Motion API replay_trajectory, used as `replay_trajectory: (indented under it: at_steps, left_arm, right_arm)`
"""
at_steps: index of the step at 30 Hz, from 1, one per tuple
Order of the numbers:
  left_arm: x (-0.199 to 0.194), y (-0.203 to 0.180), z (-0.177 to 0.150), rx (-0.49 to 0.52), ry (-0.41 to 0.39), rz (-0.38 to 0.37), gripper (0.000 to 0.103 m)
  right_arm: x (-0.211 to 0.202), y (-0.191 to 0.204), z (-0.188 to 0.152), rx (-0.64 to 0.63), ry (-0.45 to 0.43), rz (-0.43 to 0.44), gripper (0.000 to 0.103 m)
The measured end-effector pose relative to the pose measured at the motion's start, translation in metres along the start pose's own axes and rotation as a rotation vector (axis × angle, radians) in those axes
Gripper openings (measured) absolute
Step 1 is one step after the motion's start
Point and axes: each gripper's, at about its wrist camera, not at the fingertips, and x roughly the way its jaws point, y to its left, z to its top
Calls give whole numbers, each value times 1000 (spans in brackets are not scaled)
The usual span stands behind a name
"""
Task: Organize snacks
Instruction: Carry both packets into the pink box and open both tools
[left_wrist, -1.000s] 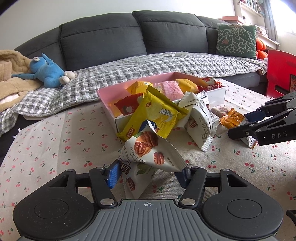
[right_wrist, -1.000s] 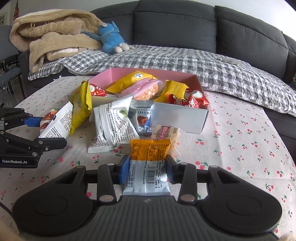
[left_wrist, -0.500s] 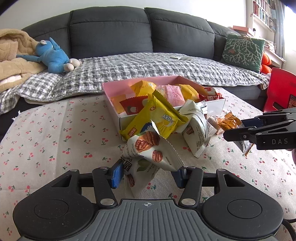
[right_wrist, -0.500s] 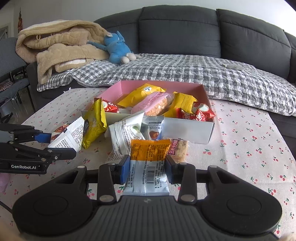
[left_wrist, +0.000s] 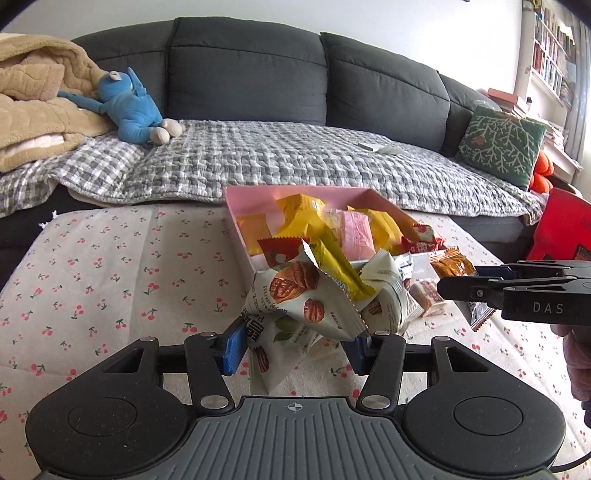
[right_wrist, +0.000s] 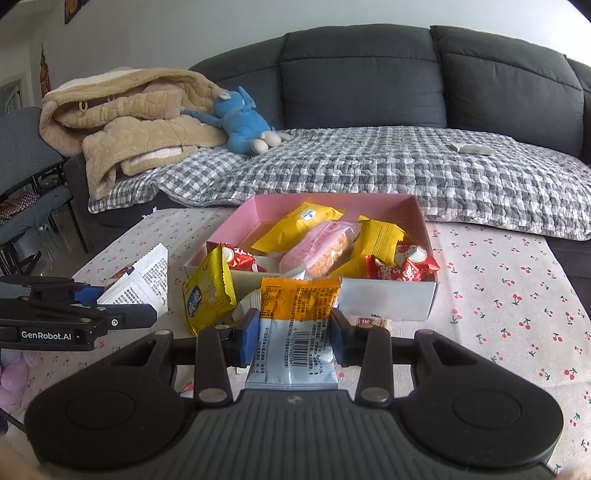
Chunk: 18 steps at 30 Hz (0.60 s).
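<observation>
My left hand-held gripper is clamped on a white nut packet, its blue pads pressing the crumpled lower half at the bottom centre of the left wrist view. The packet stands up tilted, with printed pecans facing the camera. My right hand-held gripper is closed on an orange and pale blue packet with a barcode, held upright at the bottom centre of the right wrist view.

The pink box sits in the middle of both frames on the surface, which is covered by a cherry-print cloth. Inside it lie yellow packets, a pink packet and red packets. A yellow packet leans against the box's white front wall, and a small flat bar lies at the foot of that wall, just behind my right pad. In the left wrist view another white packet lies crumpled beside the box, right of centre.

Across the upper part of both frames runs a dark grey sofa with a checked blanket, a blue soft toy and a beige blanket.
</observation>
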Motion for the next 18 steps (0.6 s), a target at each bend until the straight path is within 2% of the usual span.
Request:
replay_trajectory:
  at_steps: [9, 18]
  left_arm:
    - [2, -9, 38, -8, -57, 45, 52]
    - [39, -12, 95, -22, -9, 87, 52]
  right_arm:
    - [8, -20, 32, 104, -49, -23, 36]
    - [37, -45, 62, 238, -38, -22, 36]
